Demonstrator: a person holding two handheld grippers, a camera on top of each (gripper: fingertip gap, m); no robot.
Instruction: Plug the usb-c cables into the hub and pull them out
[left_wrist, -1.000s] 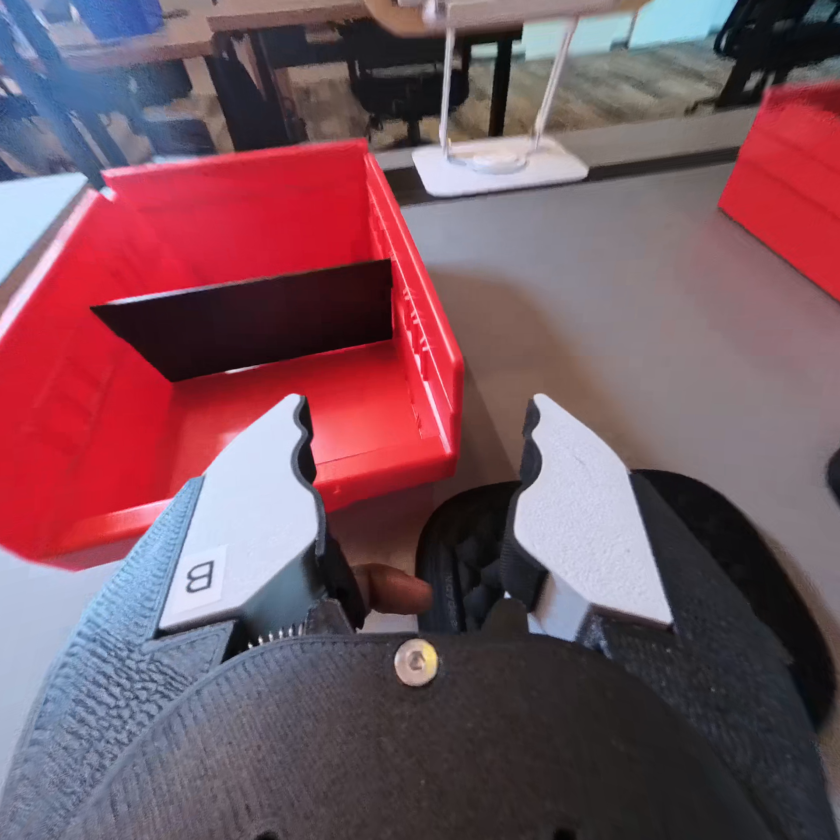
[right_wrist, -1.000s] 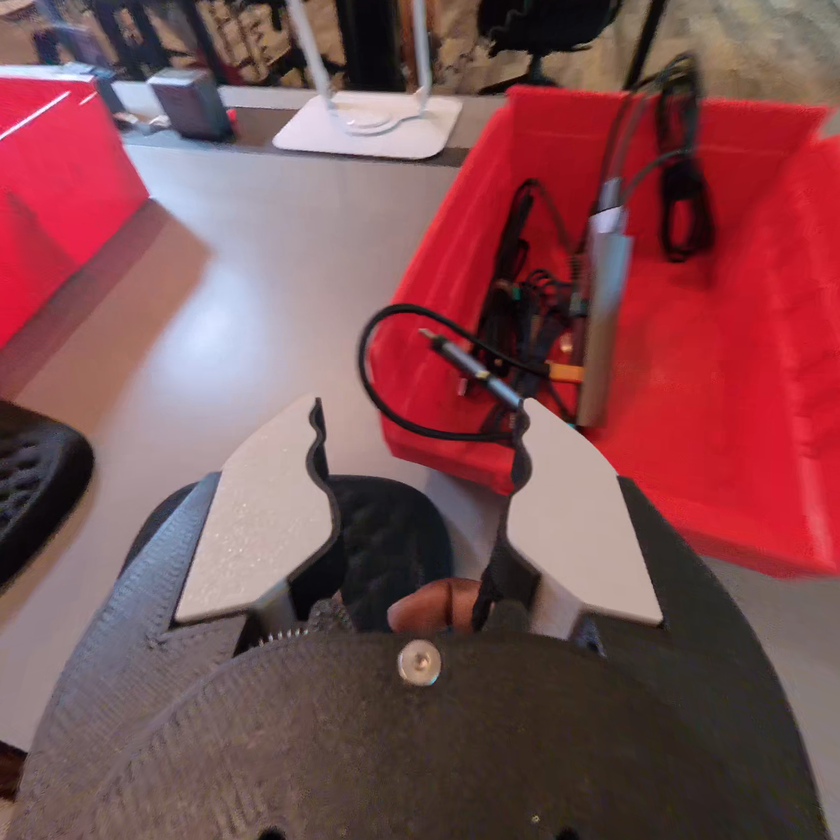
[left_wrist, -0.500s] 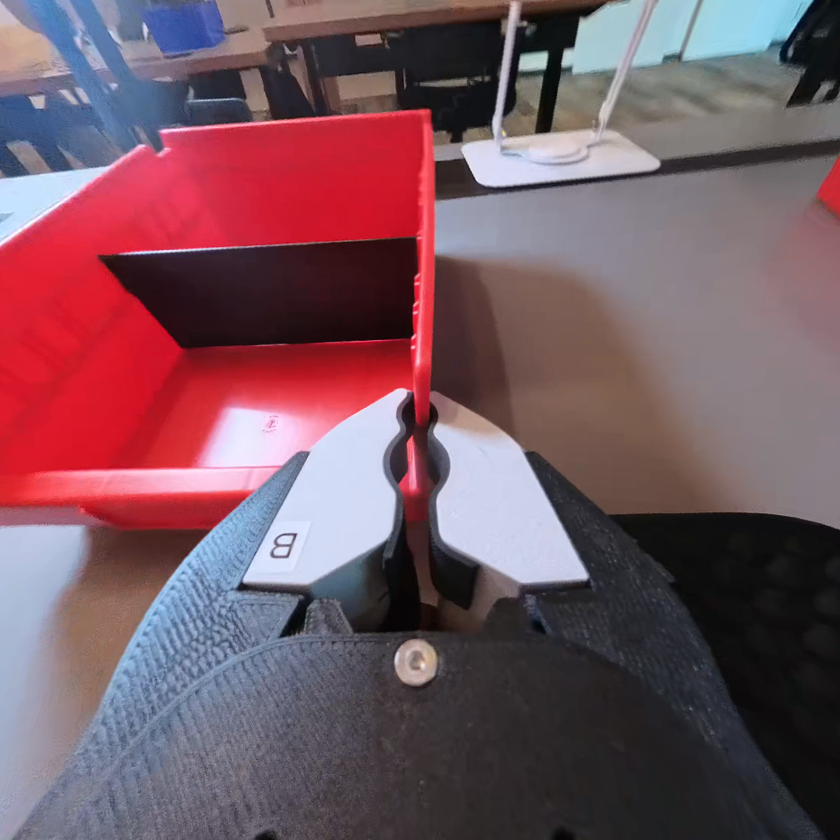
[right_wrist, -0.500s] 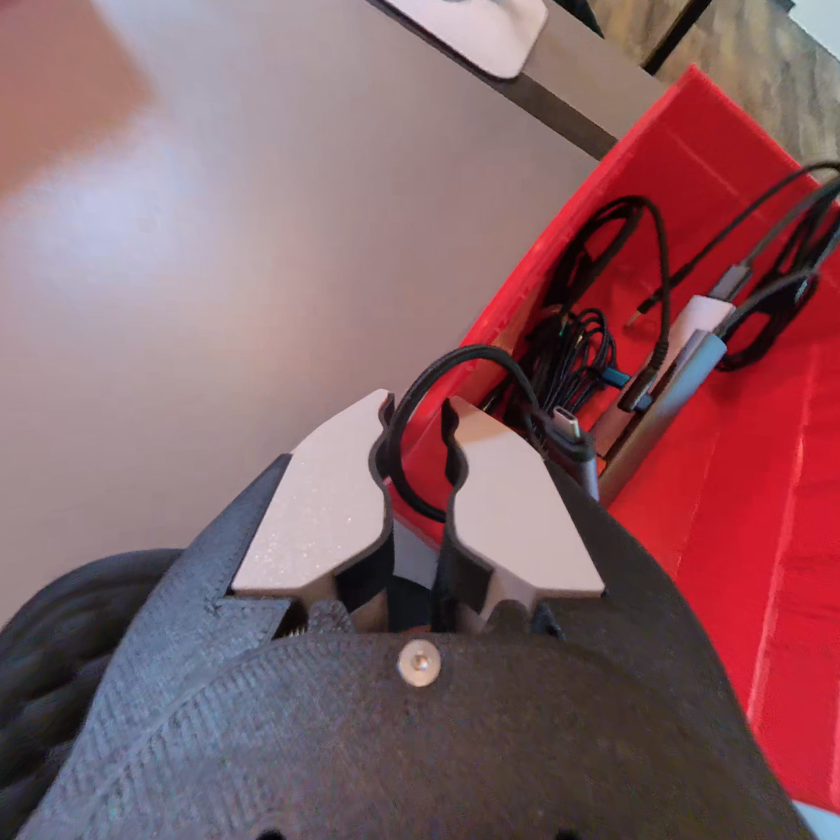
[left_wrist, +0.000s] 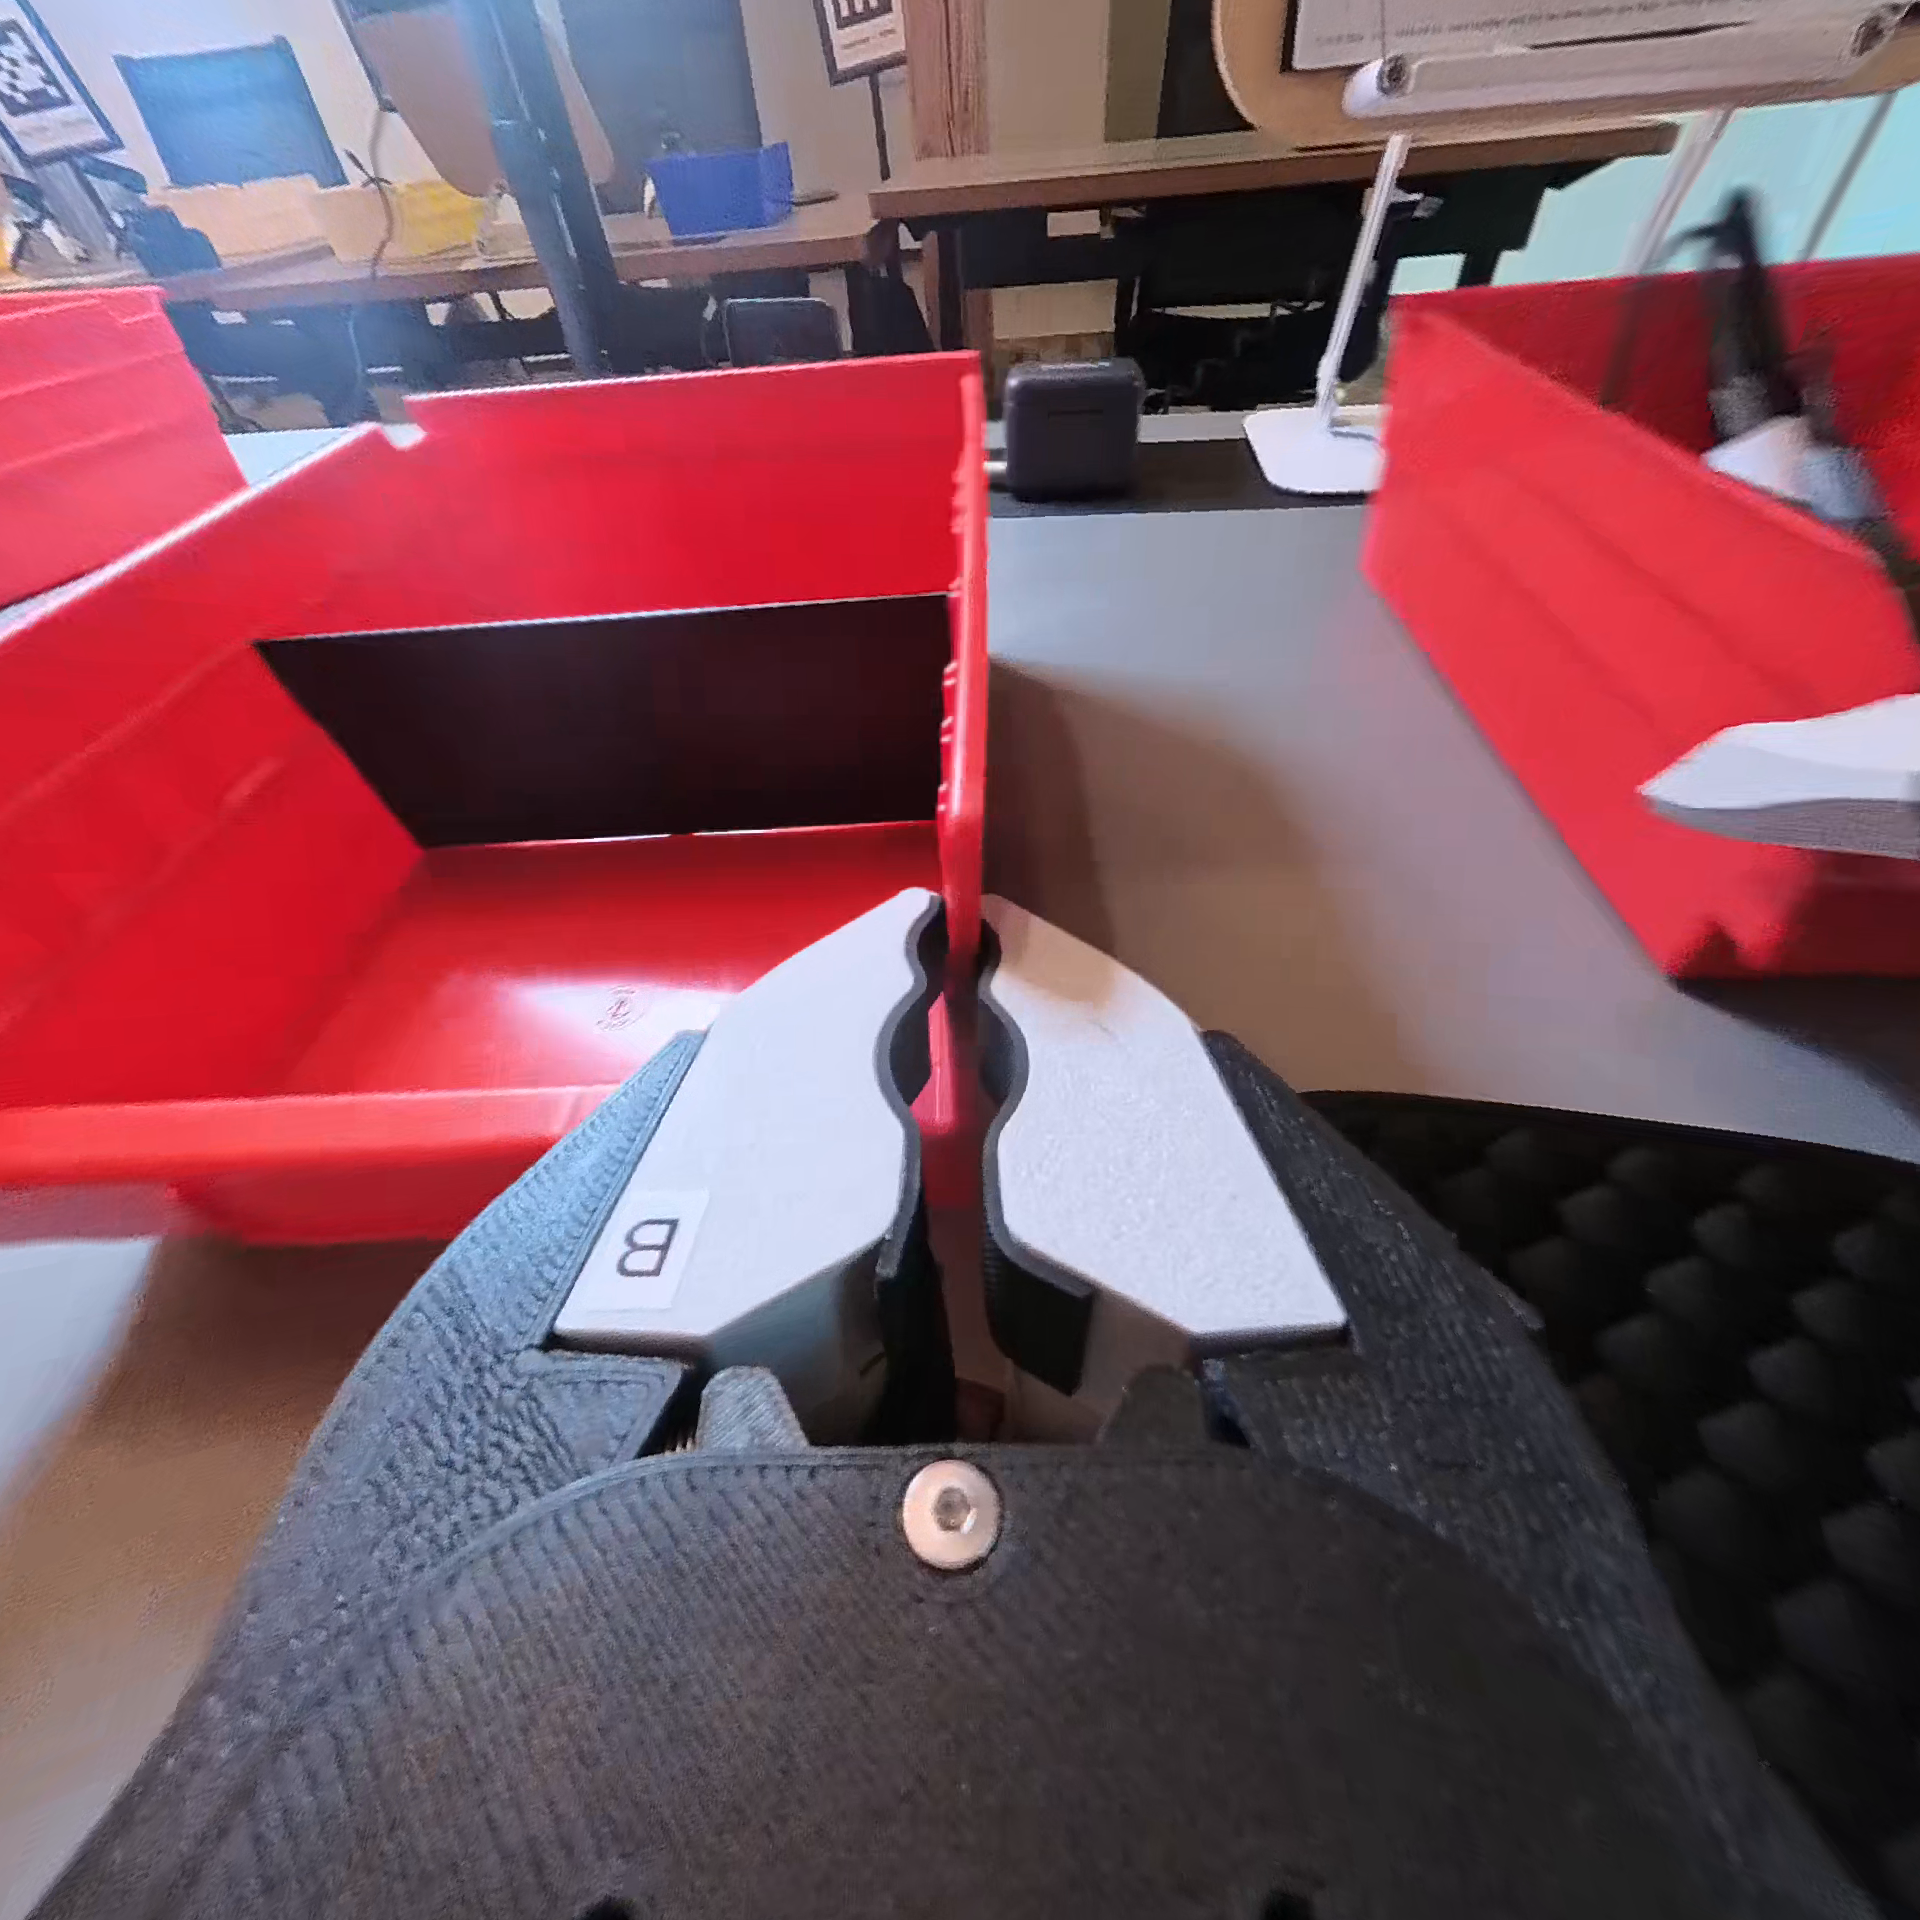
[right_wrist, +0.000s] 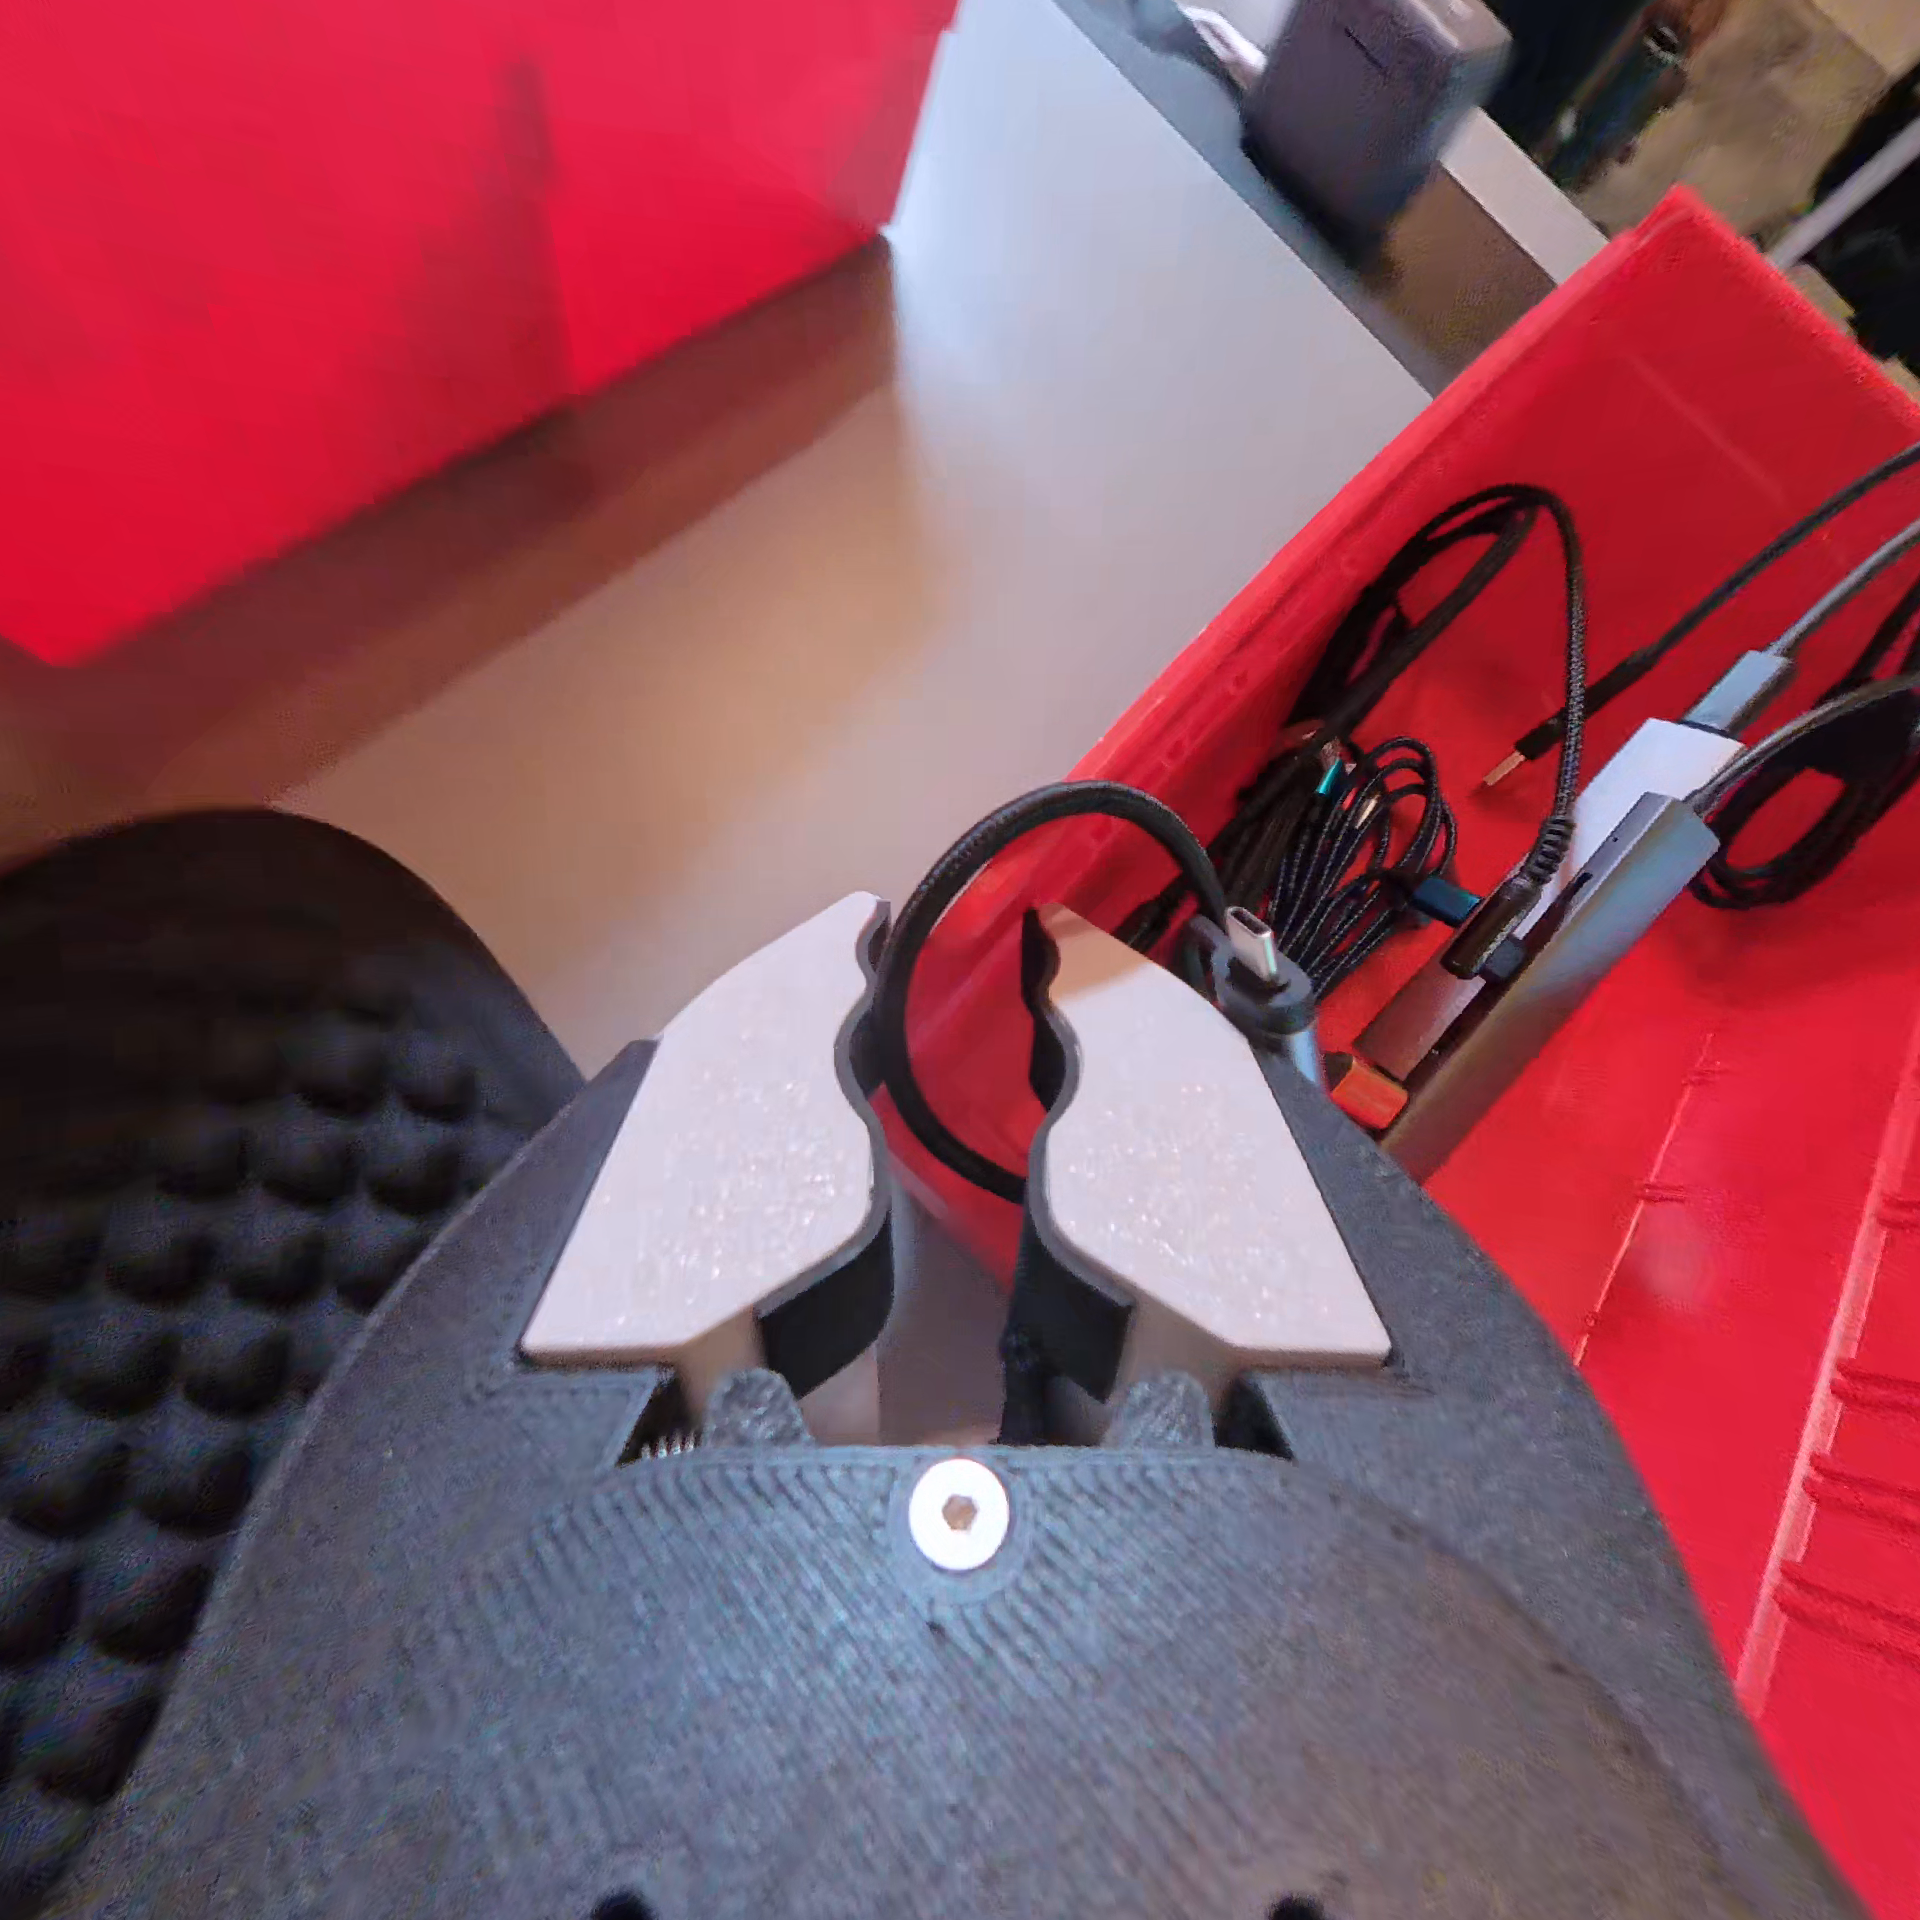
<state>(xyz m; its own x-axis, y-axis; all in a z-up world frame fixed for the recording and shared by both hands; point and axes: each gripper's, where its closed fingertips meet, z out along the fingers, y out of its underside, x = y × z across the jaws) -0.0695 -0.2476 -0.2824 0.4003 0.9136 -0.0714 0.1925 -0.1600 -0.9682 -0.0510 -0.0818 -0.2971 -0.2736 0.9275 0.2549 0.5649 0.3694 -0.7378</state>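
While the hub (right_wrist: 1558, 956) lies inside the right red bin (right_wrist: 1714, 1299), long axis running away up the bin's near wall, we keep it just beyond and right of our right claw (right_wrist: 961, 925), narrowly parted around a black usb-c cable (right_wrist: 1039, 810); our left claw (left_wrist: 961, 914) pinches the empty bin (left_wrist: 623, 499) wall across the desk (left_wrist: 1195, 727).

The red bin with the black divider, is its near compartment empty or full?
Empty: the red bin shows only bare floor before its black divider.

Red bin (left_wrist: 582, 499), black divider (left_wrist: 623, 717), grey fingers (left_wrist: 790, 1122), black braided cable (right_wrist: 935, 904), grey hub (right_wrist: 1590, 935).
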